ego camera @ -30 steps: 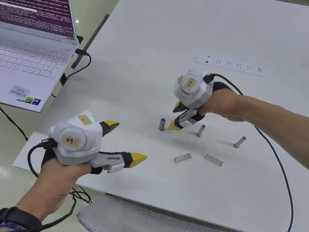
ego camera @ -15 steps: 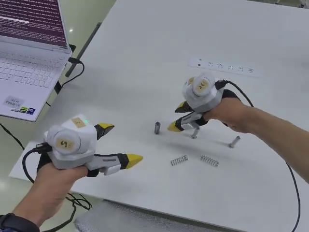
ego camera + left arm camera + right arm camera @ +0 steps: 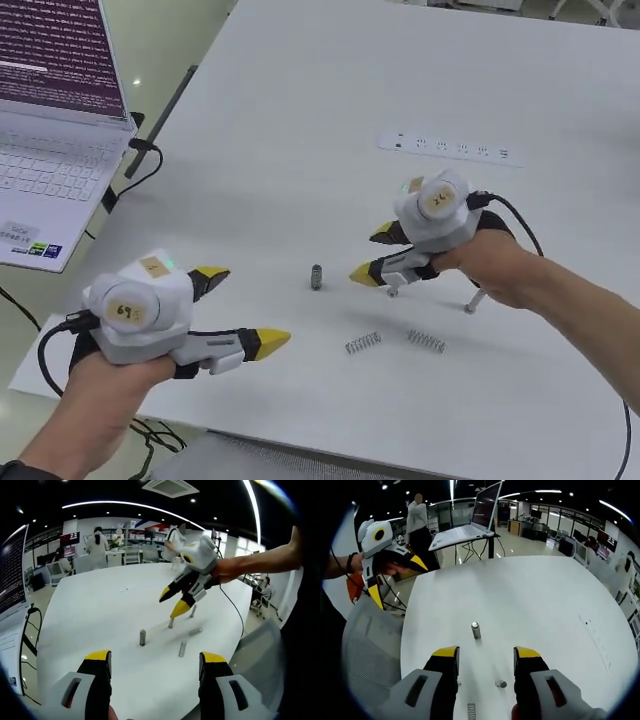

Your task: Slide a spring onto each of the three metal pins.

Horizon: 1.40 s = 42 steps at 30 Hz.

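White worktop (image 3: 300,120) carries every piece of the task, and most of the job looks undone. Two thin silver wire coils lie flat near its front edge, the left spring (image 3: 363,343) and the right spring (image 3: 427,341). They are near each other but apart, and neither is on a pin.

Of the three short grey metal pins, the left pin (image 3: 316,277) stands upright by itself. It looks darker and ribbed, so I judge it may already carry a spring, though it is too small to be sure. The middle pin (image 3: 392,290) stands just under the yellow tips of the white right gripper (image 3: 373,254); the right gripper view shows it end-on between the jaws. The right pin (image 3: 470,301) leans or lies just below the person's right hand and is bare as far as I can tell. That would leave two pins to fit.

Both tools are empty. The right gripper's jaws are spread, and so are those of the white, yellow-tipped left gripper (image 3: 245,306), which hovers nearer the person, well apart from the parts.

A round sticker (image 3: 125,312) on the left gripper reads "69". The matching one on the right gripper is too blurred to read. The open silver laptop (image 3: 50,150) shows lines of text too small to read, and the white power strip (image 3: 450,150) bears no legible mark.
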{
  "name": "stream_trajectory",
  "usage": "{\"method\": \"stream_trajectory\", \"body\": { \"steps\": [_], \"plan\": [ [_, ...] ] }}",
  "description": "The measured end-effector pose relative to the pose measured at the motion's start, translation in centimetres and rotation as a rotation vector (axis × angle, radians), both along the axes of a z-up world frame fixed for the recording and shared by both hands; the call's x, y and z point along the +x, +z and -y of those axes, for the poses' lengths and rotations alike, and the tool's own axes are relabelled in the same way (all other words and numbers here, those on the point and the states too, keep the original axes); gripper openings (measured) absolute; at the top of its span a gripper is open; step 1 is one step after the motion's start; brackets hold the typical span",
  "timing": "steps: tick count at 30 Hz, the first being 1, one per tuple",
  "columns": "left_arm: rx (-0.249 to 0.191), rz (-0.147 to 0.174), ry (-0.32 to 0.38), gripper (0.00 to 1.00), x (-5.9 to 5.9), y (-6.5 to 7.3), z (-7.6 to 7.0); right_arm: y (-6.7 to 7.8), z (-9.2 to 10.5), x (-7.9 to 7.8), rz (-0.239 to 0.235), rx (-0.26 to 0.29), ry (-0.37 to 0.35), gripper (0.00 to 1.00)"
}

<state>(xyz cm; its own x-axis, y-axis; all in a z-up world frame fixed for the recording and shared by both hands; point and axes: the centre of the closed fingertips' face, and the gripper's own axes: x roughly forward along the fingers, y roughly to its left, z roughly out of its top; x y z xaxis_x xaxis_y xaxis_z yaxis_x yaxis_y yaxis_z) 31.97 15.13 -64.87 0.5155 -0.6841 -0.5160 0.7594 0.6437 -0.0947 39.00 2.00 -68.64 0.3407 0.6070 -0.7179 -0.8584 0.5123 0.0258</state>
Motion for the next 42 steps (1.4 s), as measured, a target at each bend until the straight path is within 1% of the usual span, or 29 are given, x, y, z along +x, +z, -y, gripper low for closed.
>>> {"method": "stream_trajectory", "body": {
  "steps": [4, 8, 16, 22, 23, 25, 28, 30, 35, 39, 42],
  "plan": [
    [0.002, 0.003, -0.006, 0.68, 0.1, 0.1, 0.3, 0.8, 1.5, -0.3, 0.025, 0.026, -0.044, 0.43],
    [0.005, 0.005, -0.013, 0.68, 0.2, 0.2, 0.4, 1.2, 3.0, -0.9, 0.043, 0.044, -0.087, 0.45],
    [0.011, 0.009, -0.027, 0.68, 0.3, 0.2, 0.8, 2.1, 5.3, -1.6, 0.076, 0.062, -0.144, 0.48],
    [0.012, 0.014, -0.036, 0.68, 0.5, 0.4, 1.0, 2.8, 6.8, -2.8, 0.083, 0.072, -0.18, 0.52],
    [0.013, 0.015, -0.038, 0.68, 0.6, 0.5, 1.1, 2.8, 7.3, -2.7, 0.083, 0.075, -0.186, 0.52],
    [0.014, 0.016, -0.04, 0.69, 0.6, 0.6, 1.1, 2.9, 7.9, -2.8, 0.084, 0.083, -0.205, 0.54],
    [0.015, 0.02, -0.047, 0.69, 0.7, 0.7, 1.3, 3.2, 9.0, -3.4, 0.08, 0.112, -0.246, 0.56],
    [0.012, 0.021, -0.049, 0.69, 0.8, 0.8, 1.4, 3.3, 9.7, -3.8, 0.081, 0.118, -0.266, 0.57],
    [0.01, 0.022, -0.057, 0.71, 0.7, 1.2, 1.7, 3.4, 11.3, -5.2, 0.073, 0.134, -0.314, 0.62],
    [0.012, 0.024, -0.067, 0.73, 0.6, 1.5, 1.9, 3.6, 12.9, -6.3, 0.071, 0.163, -0.368, 0.65],
    [0.014, 0.023, -0.069, 0.74, 0.6, 1.5, 1.9, 3.8, 13.5, -7.1, 0.069, 0.181, -0.396, 0.66]
  ]
}}
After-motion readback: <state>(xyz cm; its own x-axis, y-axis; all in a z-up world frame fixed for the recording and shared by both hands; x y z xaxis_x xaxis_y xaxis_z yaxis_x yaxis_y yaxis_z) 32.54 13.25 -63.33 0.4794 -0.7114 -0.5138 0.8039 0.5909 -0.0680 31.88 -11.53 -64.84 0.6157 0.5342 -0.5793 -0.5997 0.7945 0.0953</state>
